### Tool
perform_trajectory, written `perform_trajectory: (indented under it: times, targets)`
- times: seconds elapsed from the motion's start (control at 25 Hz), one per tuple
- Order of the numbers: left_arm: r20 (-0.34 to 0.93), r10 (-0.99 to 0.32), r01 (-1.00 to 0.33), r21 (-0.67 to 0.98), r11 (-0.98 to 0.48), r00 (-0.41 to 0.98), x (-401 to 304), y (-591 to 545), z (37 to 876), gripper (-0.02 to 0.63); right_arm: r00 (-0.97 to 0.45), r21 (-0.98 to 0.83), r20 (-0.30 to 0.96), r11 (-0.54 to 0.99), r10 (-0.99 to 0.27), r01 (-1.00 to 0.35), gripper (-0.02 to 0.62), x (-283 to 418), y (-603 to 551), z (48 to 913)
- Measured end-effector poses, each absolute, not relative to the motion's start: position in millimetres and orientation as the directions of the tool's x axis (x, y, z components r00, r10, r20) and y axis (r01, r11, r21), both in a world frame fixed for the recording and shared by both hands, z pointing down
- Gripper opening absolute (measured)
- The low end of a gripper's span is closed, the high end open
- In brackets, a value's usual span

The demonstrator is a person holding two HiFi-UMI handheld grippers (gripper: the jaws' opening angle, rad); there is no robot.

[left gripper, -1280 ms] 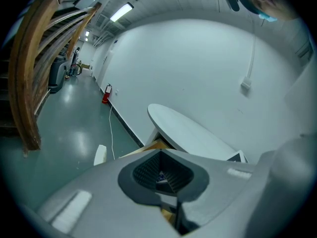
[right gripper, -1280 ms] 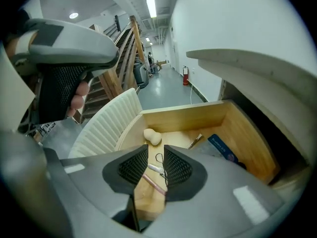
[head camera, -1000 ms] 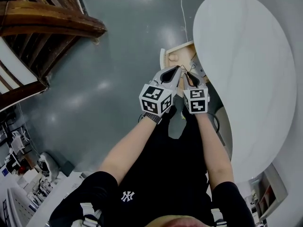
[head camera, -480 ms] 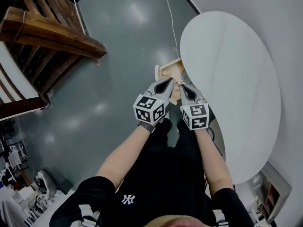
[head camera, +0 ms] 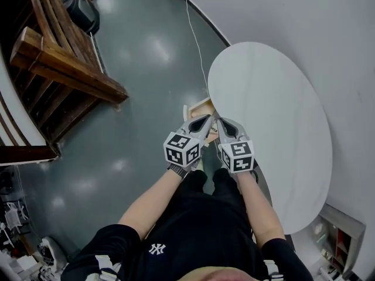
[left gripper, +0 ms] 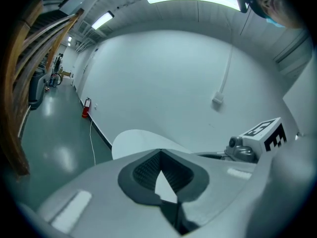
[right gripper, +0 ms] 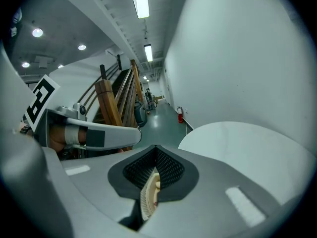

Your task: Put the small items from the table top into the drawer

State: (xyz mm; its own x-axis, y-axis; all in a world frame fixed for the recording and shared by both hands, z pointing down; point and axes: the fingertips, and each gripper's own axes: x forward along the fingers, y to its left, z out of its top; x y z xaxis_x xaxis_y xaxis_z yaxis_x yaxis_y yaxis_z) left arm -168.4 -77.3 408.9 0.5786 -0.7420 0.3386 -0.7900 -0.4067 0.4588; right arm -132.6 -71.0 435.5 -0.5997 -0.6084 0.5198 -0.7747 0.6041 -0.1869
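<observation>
Jaws of the left hand-held gripper [head camera: 208, 118] met at their tips with nothing between them. Those of the right hand-held gripper [head camera: 220, 122] were likewise pressed together and held nothing. Both hung side by side above the open wooden drawer [head camera: 197, 108], which stuck out from under the round white counter [head camera: 275, 116]. The drawer's contents were too small to tell.
</observation>
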Motion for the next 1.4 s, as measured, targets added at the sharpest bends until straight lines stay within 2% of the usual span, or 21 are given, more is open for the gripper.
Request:
perform_trajectory:
  times: [0.6,1.2,1.4]
  targets:
    - [0.239,-0.743,-0.752,0.442,-0.489,0.625,-126.9,-80.6,317.6,0.001,-0.586,-0.131,0.430,0.594,-0.687,-0.793,0.028,-98.8,-88.5,343.8]
    - [0.128,-0.748,-0.728,0.382,-0.569,0.652,-97.6,-97.9,219.9,0.002,-0.617,-0.107,0.280,0.615,-0.736,-0.781,0.026,-73.6,-113.2,239.5]
    - [0.106,-0.754,-0.732,0.358,-0.579,0.648,-92.4,-103.1,199.8,0.002,-0.627,-0.141,0.258,0.614,-0.735,-0.777,0.026,-63.7,-119.1,226.7]
